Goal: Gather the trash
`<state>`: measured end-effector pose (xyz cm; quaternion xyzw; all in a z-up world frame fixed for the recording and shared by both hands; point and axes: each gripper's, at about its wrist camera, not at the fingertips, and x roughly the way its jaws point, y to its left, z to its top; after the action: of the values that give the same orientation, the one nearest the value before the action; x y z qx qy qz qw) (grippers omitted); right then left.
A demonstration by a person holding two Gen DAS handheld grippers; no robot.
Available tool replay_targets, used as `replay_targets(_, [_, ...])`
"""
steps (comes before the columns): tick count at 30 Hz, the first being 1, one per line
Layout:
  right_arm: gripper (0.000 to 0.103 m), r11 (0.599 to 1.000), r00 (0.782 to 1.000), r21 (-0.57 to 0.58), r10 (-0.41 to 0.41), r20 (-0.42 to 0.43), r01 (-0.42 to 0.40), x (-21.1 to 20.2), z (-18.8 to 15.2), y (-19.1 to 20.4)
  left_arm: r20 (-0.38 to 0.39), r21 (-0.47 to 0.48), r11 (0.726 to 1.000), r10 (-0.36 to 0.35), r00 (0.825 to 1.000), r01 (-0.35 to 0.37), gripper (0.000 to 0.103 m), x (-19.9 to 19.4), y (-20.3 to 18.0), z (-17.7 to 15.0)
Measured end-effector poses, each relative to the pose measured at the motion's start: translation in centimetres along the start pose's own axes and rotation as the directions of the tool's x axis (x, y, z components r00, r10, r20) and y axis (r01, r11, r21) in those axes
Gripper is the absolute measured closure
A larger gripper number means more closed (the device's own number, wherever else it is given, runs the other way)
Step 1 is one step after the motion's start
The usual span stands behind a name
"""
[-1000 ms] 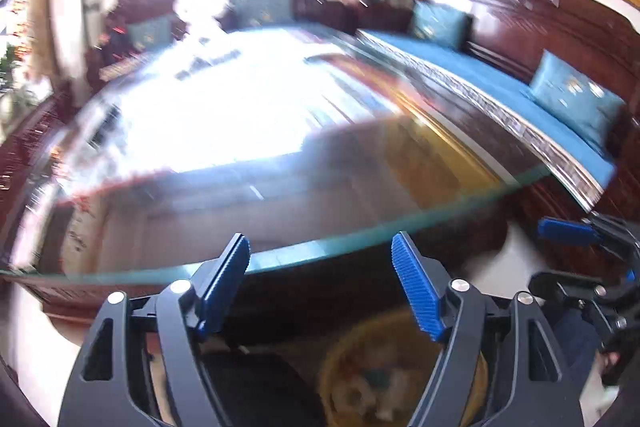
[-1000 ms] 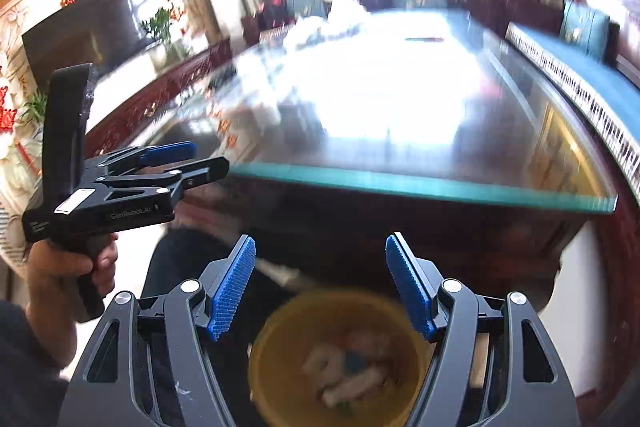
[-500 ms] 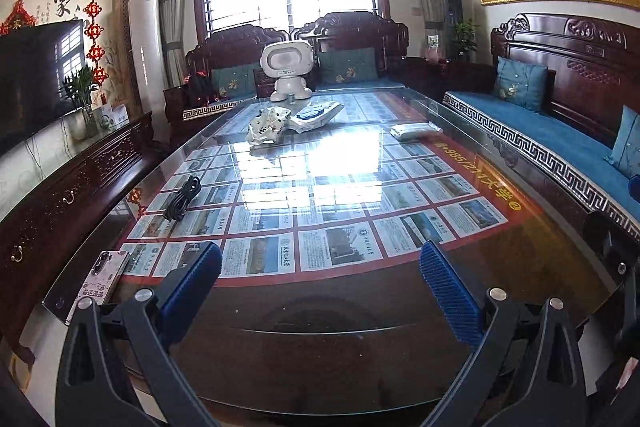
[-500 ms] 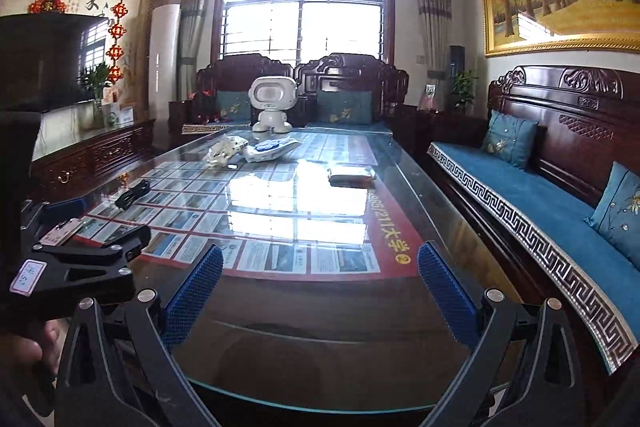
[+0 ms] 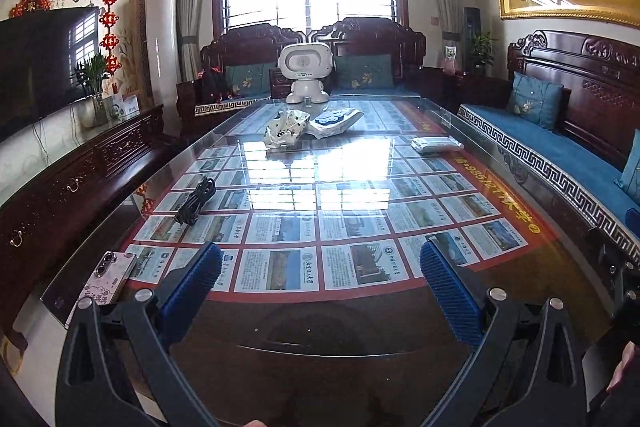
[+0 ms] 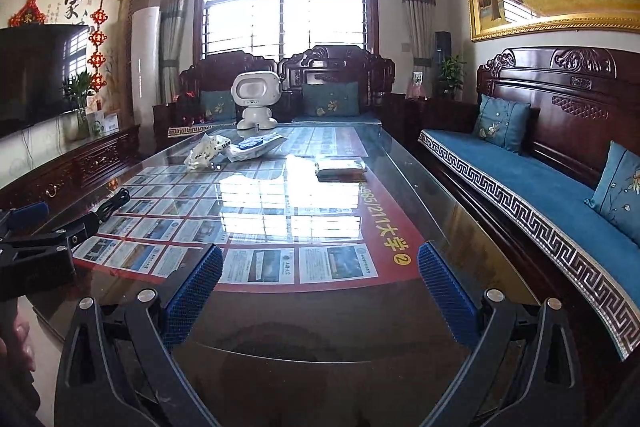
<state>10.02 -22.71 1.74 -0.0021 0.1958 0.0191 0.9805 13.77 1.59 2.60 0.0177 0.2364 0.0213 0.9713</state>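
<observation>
Left gripper (image 5: pixel 320 279) and right gripper (image 6: pixel 319 277) both spread wide with nothing between the fingers, low in frame over the near glass tabletop (image 5: pixel 360 327). Crumpled white wrapper (image 5: pixel 285 128) just above frame centre, far along the tabletop, beside a blue-and-white packet (image 5: pixel 334 119). Flat packet (image 6: pixel 341 167) at centre, apart.

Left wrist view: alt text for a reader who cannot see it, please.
The open left tool hovers empty at the near end of a long glass-topped table. Far down it lie a crumpled white wrapper and a blue-and-white packet, before a white toy robot.
</observation>
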Motion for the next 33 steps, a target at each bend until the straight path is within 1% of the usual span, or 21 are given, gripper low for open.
replay_targets(2, [0.008, 1.0, 1.0, 0.0, -0.003, -0.009, 0.003, 0.1, 0.0, 0.0, -0.004, -0.006, 1.0, -0.002, 1.0, 0.002, 0.004, 0.1, 0.0, 0.1])
replay_targets(7, [0.008, 1.0, 1.0, 0.013, 0.014, -0.024, -0.014, 0.1, -0.1, 0.0, -0.022, -0.012, 0.999, -0.045, 0.999, 0.045, 0.004, 0.3, -0.2, 0.2])
replay_targets(11, [0.008, 1.0, 0.999, 0.005, 0.014, -0.043, -0.014, 0.1, -0.2, 0.1, -0.046, -0.046, 0.996, -0.081, 0.996, 0.079, 0.004, 0.5, 0.1, 0.4])
replay_targets(16, [0.008, 1.0, 0.999, 0.008, 0.016, -0.052, -0.016, 0.0, -0.2, -0.1, -0.039, -0.048, 0.997, -0.061, 0.997, 0.059, 0.004, 0.6, 0.2, 0.9])
replay_targets(19, [0.008, 1.0, 0.998, 0.006, 0.01, -0.055, -0.01, 0.0, -0.1, -0.3, -0.04, -0.081, 0.992, -0.104, 0.994, 0.101, 0.004, 0.5, 0.5, 1.2])
replay_targets(21, [0.008, 1.0, 0.998, 0.011, 0.005, -0.059, -0.004, 0.1, -0.1, -0.5, -0.036, -0.092, 0.99, -0.111, 0.993, 0.108, 0.004, 0.3, 0.6, 1.3])
replay_targets(25, [0.008, 0.999, 0.997, 0.034, 0.006, -0.071, -0.004, 0.3, -0.1, -1.0, -0.028, -0.067, 0.995, -0.081, 0.996, 0.078, 0.004, 0.0, 0.5, 1.5])
replay_targets(33, [0.008, 0.999, 0.996, 0.027, 0.024, -0.087, -0.022, 0.4, -0.2, -0.5, -0.017, -0.057, 0.996, -0.065, 0.998, 0.064, 0.004, -0.3, 0.6, 1.8])
